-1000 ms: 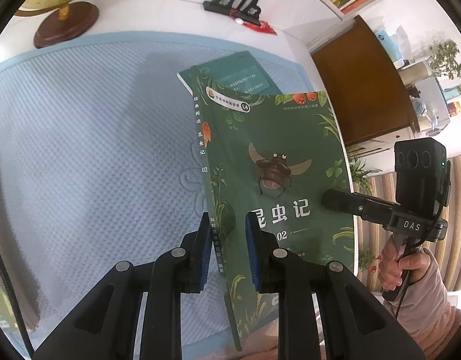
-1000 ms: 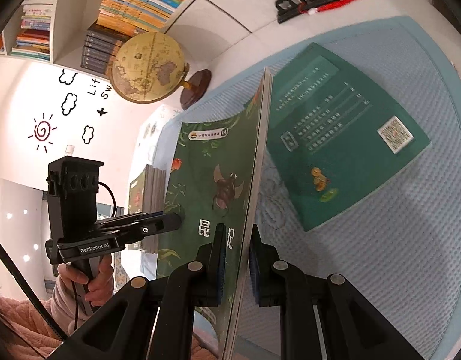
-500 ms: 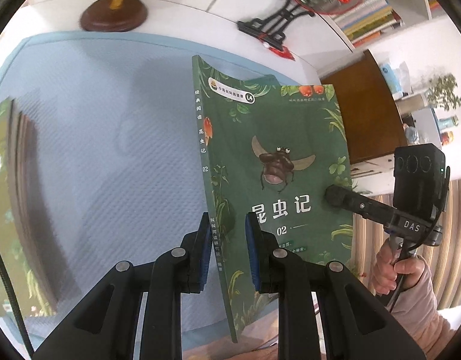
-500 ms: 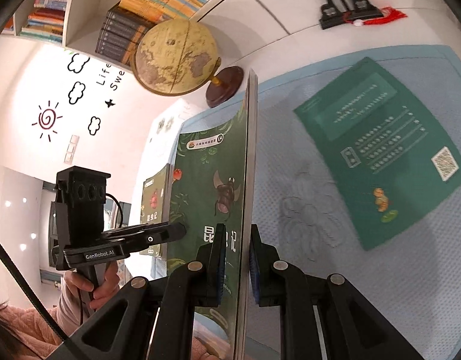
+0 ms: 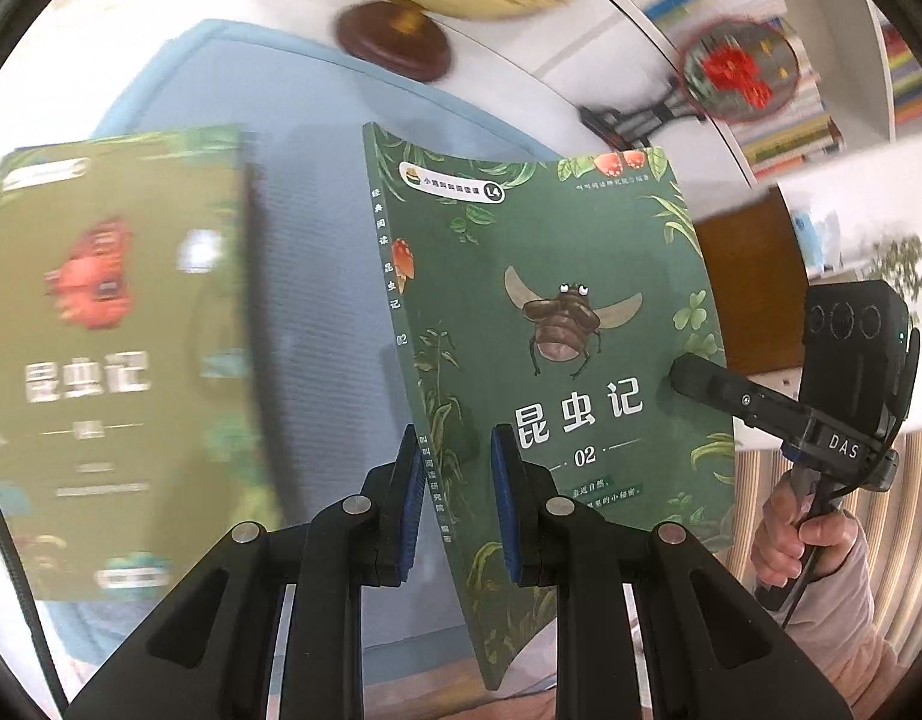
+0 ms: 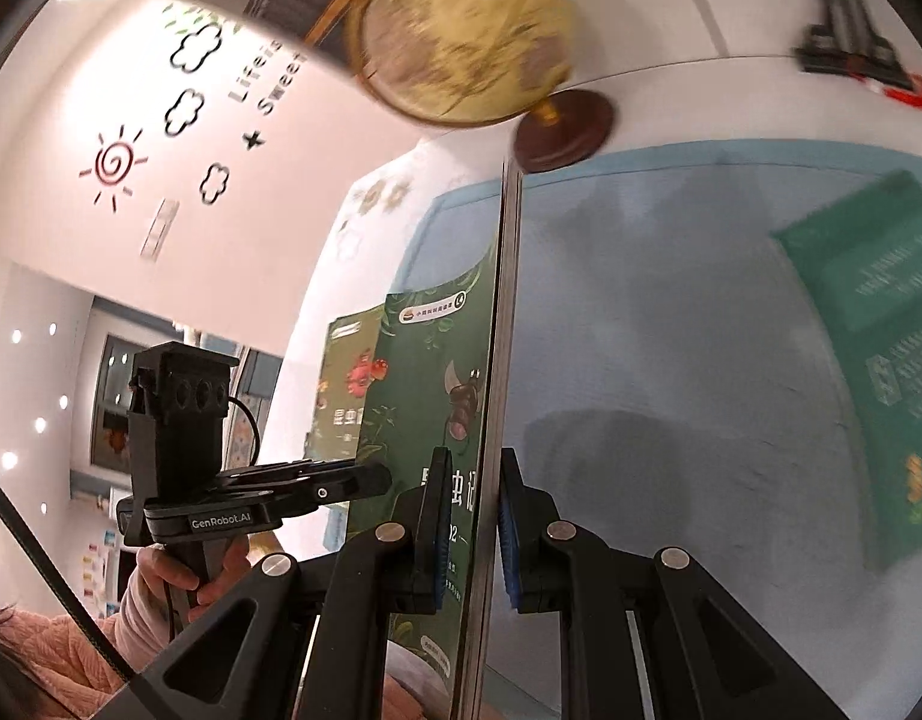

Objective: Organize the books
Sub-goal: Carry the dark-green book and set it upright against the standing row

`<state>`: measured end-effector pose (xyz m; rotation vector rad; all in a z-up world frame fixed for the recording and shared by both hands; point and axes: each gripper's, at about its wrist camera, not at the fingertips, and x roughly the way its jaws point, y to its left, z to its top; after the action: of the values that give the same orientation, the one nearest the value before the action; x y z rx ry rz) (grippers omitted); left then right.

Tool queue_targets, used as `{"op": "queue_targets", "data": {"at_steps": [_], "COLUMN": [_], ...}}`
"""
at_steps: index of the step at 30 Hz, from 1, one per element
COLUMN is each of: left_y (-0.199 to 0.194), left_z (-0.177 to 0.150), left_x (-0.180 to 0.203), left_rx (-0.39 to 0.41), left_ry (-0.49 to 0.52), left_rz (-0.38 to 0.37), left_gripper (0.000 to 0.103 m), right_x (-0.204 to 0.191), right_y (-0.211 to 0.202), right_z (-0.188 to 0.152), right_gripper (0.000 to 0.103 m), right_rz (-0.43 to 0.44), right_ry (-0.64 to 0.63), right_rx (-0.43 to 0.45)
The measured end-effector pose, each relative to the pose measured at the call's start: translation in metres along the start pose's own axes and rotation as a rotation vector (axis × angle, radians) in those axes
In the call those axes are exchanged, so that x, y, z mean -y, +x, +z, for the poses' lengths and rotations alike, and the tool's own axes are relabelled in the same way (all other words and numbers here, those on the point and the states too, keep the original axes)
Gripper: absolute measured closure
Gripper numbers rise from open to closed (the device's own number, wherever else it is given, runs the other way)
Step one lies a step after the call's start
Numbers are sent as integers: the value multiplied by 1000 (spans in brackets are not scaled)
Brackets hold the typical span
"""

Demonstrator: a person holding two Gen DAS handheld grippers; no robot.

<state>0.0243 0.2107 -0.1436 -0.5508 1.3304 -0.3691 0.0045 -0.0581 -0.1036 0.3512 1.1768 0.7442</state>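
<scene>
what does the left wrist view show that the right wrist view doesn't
Only the left wrist view shows the red round fan and the held book's whole front cover with the beetle.

Only the right wrist view shows the book lying back cover up on the mat and the wall doodles.

Both show the globe, the blue mat, the olive book and both tongs shut on the held book.
</scene>
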Motion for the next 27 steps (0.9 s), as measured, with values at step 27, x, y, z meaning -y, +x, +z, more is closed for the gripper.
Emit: {"op": "queue_targets", "data": {"at_steps": [27], "left_y": [-69], "left_z": [-4], "left_x": [-142], "left_rx": [44], "left_ry": [-138], "left_rz": [84], "left_gripper": [85], "right_x": [-79], "right_y": [146], "right_z": [20], "right_gripper": [88], "right_rz": [82], "right_ry": [-30], "right_rx": [-130]}}
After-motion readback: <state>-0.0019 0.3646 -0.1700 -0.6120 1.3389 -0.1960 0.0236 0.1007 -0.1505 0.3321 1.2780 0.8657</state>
